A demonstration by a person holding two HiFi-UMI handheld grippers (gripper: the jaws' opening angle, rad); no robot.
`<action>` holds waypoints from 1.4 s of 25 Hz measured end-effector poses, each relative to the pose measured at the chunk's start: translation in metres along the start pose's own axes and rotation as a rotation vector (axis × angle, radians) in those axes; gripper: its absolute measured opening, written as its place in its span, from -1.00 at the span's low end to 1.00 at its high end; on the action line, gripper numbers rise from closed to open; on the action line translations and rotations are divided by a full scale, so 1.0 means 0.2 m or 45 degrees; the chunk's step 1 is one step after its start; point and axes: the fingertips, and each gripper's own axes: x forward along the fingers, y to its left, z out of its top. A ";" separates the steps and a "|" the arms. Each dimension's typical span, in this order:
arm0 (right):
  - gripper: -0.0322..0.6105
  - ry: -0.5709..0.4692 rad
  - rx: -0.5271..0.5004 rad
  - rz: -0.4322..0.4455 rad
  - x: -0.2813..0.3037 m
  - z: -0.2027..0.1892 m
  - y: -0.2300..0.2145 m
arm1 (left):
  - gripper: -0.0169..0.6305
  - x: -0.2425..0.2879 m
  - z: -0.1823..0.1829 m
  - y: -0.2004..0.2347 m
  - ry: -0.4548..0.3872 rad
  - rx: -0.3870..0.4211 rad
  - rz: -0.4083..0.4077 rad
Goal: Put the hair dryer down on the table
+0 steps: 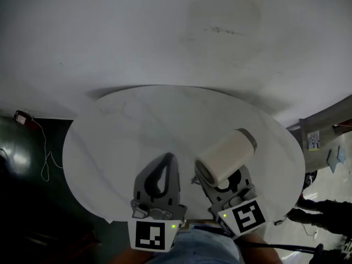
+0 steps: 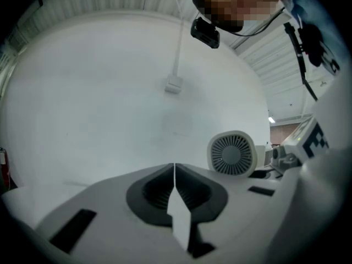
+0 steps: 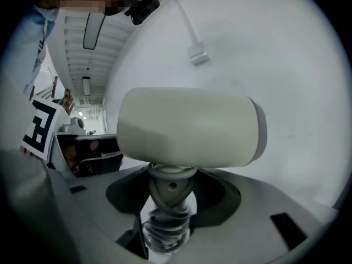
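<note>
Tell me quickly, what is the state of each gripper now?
Left gripper: closed, empty.
Right gripper: closed on the hair dryer.

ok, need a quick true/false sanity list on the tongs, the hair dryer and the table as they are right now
1. The right tongs clamp the hair dryer by its handle. True.
2. The left tongs are spread wide. False: they are closed together with nothing between them.
3. The table is round and white. True.
4. The hair dryer lies loose on the table. False: it is gripped in the right tongs, with its barrel sitting above them.
</note>
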 end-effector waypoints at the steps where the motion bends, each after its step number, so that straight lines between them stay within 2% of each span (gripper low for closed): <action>1: -0.22 0.019 0.005 -0.003 0.03 -0.02 -0.02 | -0.91 0.03 -0.03 0.01 0.018 -0.007 -0.001; 6: -0.22 0.111 -0.039 -0.023 0.14 -0.13 -0.11 | -0.91 0.17 -0.16 0.07 0.093 -0.039 0.006; 12: -0.22 0.175 -0.006 -0.025 0.24 -0.25 -0.18 | -0.91 0.27 -0.28 0.12 0.160 -0.060 0.011; 20: -0.22 0.175 0.012 -0.010 0.37 -0.30 -0.23 | -0.91 0.36 -0.40 0.17 0.225 -0.101 0.023; 26: -0.22 0.226 0.021 0.000 0.47 -0.34 -0.26 | -0.91 0.41 -0.47 0.24 0.268 -0.127 0.055; 30: -0.22 0.336 0.045 -0.010 0.54 -0.40 -0.30 | -0.91 0.45 -0.48 0.30 0.232 -0.085 0.072; 35: -0.22 0.512 0.068 -0.005 0.63 -0.51 -0.33 | -0.91 0.46 -0.55 0.34 0.276 -0.143 0.104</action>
